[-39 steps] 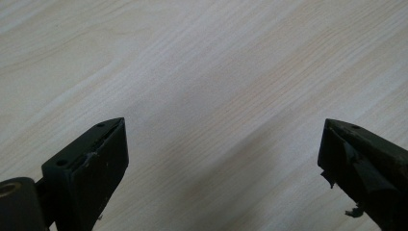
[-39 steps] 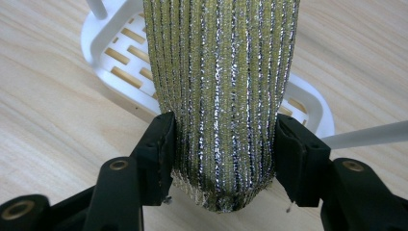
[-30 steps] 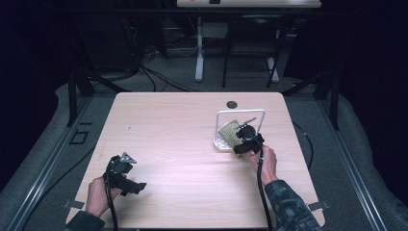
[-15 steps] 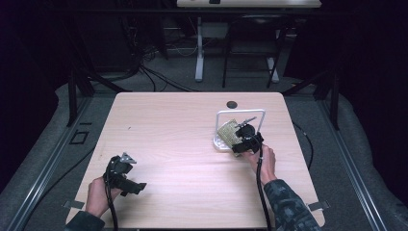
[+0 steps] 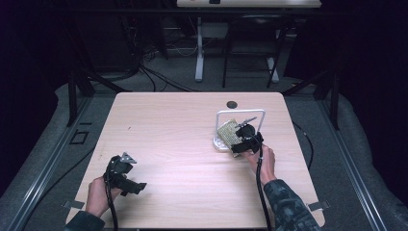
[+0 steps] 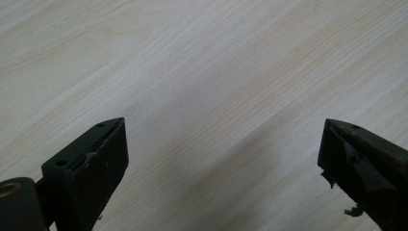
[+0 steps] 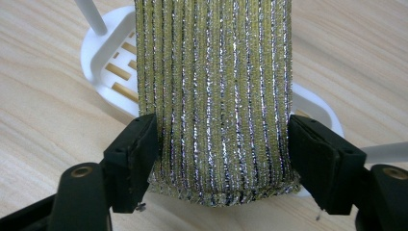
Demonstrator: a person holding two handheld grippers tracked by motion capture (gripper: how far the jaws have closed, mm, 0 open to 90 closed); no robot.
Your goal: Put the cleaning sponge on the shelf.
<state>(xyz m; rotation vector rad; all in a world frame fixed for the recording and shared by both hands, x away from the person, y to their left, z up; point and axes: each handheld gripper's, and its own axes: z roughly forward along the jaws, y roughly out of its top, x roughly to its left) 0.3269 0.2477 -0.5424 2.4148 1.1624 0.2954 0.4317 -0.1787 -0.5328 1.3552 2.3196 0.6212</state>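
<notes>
At the near left corner of the wooden table [image 5: 183, 144], the person's left hand [image 5: 98, 195] holds the left gripper [image 5: 126, 179] just above the surface. In the left gripper view its two black jaws stand wide apart, with only bare wood grain between them, so this gripper is open and holds nothing.

Further to the right, past the middle of the table, stands a white rack [image 5: 240, 114] with a thin frame that rises over a slotted base. A scouring sponge [image 5: 228, 132] with yellow-green and silver glittering stripes rests on this base. The right gripper [image 5: 239, 144] is at the near side of the rack, and the person's right hand [image 5: 262, 161], in a patterned sleeve [image 5: 288, 207], holds it from behind.

In the right gripper view the scouring sponge [image 7: 214, 96] lies between the two jaws, and both pads touch its sides, so this gripper is closed on it. The sponge's far end lies over the slotted base of the rack [image 7: 108, 53]. A small dark round hole [image 5: 232, 104] is in the table behind the rack.
</notes>
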